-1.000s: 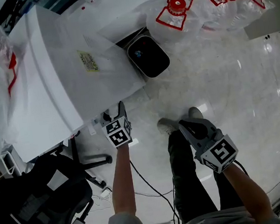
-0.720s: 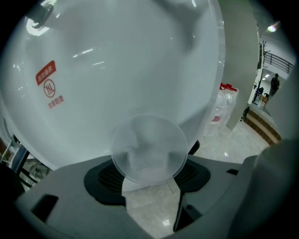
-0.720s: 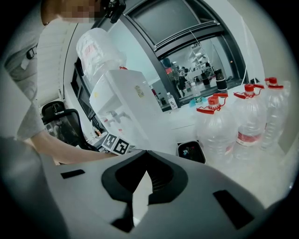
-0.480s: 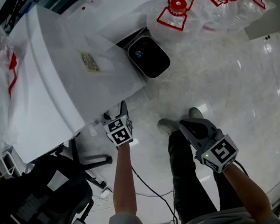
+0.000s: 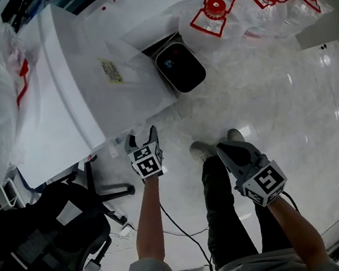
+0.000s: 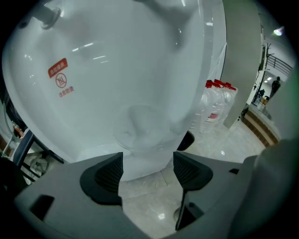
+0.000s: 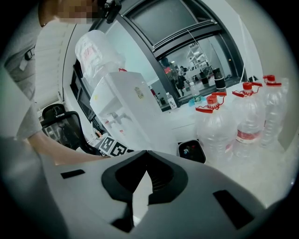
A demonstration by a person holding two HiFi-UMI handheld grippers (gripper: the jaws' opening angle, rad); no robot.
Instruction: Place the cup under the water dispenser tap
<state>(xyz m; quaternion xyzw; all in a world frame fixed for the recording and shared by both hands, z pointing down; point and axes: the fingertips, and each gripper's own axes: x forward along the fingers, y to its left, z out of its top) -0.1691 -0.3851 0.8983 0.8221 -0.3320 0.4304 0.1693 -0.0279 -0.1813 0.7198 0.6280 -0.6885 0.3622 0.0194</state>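
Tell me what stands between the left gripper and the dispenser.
A clear cup, shown in the left gripper view, stands at the white dispenser. On the left gripper the jaws are opening, pads off the cup.

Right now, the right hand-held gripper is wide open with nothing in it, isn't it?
Not quite. The right hand-held gripper does have nothing in it, but its jaws are closed together, not wide open. The right gripper view shows this.
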